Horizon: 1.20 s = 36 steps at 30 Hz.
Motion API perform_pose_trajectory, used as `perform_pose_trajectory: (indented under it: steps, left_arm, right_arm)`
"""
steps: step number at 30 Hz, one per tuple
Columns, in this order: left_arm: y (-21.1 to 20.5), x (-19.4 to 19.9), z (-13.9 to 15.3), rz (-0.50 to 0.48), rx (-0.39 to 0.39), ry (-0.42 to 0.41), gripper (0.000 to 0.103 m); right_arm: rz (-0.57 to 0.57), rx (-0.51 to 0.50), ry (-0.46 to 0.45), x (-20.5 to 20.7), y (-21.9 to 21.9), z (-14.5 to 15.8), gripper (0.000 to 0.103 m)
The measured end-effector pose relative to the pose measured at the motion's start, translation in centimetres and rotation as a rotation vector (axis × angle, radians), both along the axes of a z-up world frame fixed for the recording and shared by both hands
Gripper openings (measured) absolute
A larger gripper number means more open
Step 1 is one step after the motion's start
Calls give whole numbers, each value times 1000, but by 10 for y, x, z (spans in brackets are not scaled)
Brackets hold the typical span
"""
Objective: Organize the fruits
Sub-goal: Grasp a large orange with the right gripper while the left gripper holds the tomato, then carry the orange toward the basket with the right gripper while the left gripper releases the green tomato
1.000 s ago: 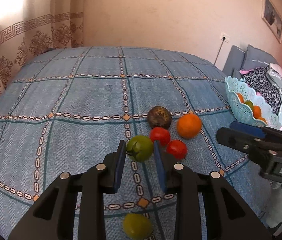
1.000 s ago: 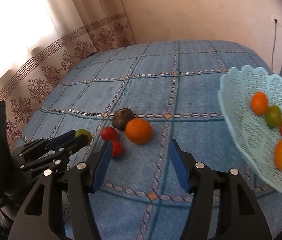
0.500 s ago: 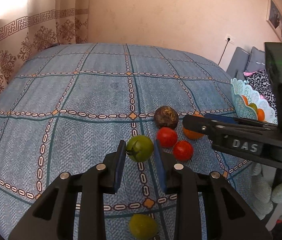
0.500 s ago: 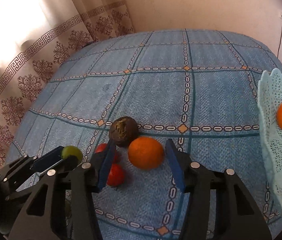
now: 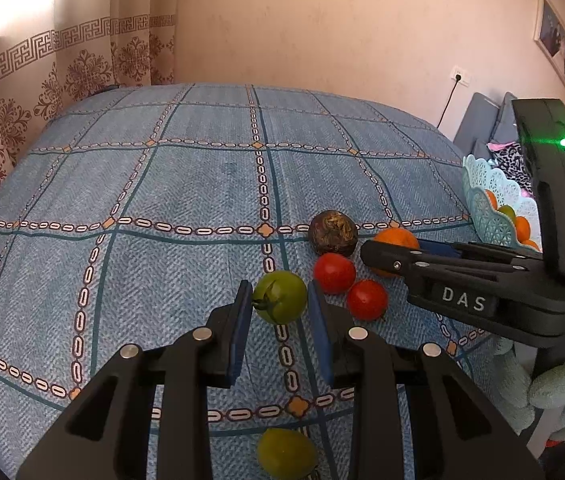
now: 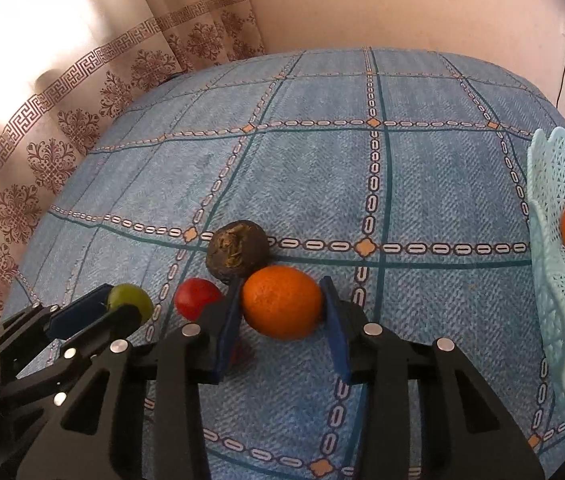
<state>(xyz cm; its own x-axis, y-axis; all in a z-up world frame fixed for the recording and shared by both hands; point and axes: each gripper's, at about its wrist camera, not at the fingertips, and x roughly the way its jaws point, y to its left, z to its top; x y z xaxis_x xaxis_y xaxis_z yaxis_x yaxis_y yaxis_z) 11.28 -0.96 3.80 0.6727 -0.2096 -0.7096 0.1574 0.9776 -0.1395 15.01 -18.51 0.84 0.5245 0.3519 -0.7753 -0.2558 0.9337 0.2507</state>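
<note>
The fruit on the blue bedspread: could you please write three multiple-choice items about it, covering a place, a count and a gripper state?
1. Where is the orange?
A. in the basket
B. between the right gripper's fingers
C. on the floor

2. How many red tomatoes lie on the bedspread?
A. two
B. four
C. none

3. What is the left gripper doing?
A. hanging shut on nothing
B. holding a green tomato
C. gripping the basket

Answers:
1 B, the blue pads flank the orange.
2 A, one red tomato and another sit side by side.
3 B, the green tomato sits between its pads.
</note>
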Motion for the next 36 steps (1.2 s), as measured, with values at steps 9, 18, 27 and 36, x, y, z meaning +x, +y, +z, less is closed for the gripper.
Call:
perform_pose_trajectory:
  steps: [9,18,27,36]
  left_arm:
    - [2,-6,8,7,-5,-16,29]
    - [-3,-18,31,-6,-4,-72,29]
    - [-22,-28,58,-44,10,-130,29]
    - [-59,-35,82,-110,42,-190,29]
  right_arm:
    - [-20,39,-53,-16,-14,25,39]
    - [-65,76,-139,-40,-40,59,39]
    - [-136,107,-217,-64,-84,87,40]
    - [-252,117,-244,-82,-139,93,39]
